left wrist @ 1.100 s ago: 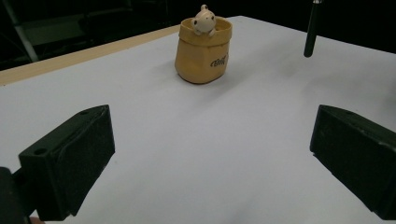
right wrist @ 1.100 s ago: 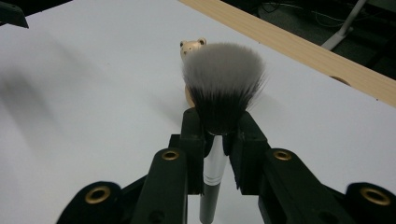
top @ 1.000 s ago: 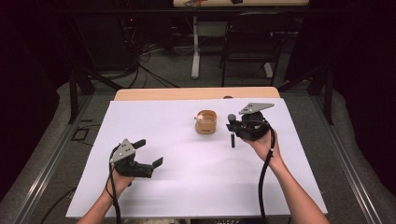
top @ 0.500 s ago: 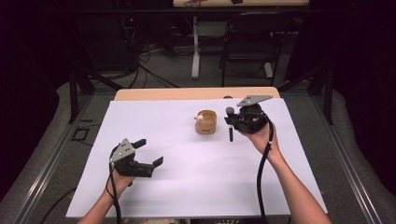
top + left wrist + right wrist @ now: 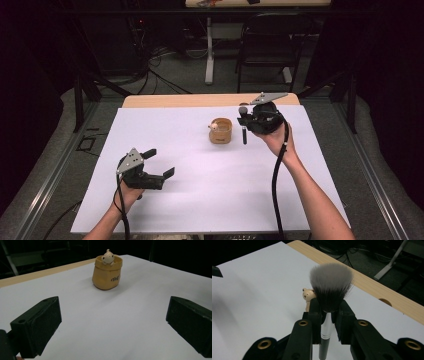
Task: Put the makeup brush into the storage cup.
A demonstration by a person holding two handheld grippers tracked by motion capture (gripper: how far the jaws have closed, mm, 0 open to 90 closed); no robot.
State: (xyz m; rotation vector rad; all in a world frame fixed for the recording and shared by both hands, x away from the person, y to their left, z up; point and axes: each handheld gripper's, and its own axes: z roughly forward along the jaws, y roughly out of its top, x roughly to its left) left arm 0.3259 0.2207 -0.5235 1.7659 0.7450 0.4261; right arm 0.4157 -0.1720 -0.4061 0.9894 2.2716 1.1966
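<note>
From above, the person's left forearm comes in low at the near left, hand wrapped under the left gripper (image 5: pixel 159 163), which rests close over the white tabletop (image 5: pixel 175 200) with its jaws spread wide and nothing between them. The right arm reaches far forward across the sheet; the right gripper (image 5: pixel 243 120) is held up near the far edge, clamped on a makeup brush (image 5: pixel 244 123) that stands roughly upright, its grey head on top and its dark handle hanging down toward the sheet. Just to the left of that brush sits a small tan pot (image 5: pixel 220 131), apart from the gripper. Beyond the tabletop stand a dark chair (image 5: pixel 265 47) and a tangle of cables (image 5: pixel 155 55) on the floor.

In the left gripper view, the two black jaws stand far apart at the lower corners, with bare white sheet between them. Ahead, well clear of them, is the tan pot (image 5: pixel 107 273), shaped like a crumpled bag, with a small bear figure (image 5: pixel 108 257) peeking over its rim.

In the right gripper view, the jaws are pinched on the silver ferrule of the makeup brush (image 5: pixel 329 290), whose bristles fan out above them. The bear figure (image 5: pixel 308 295) shows just behind the left jaw, partly hidden by it.
</note>
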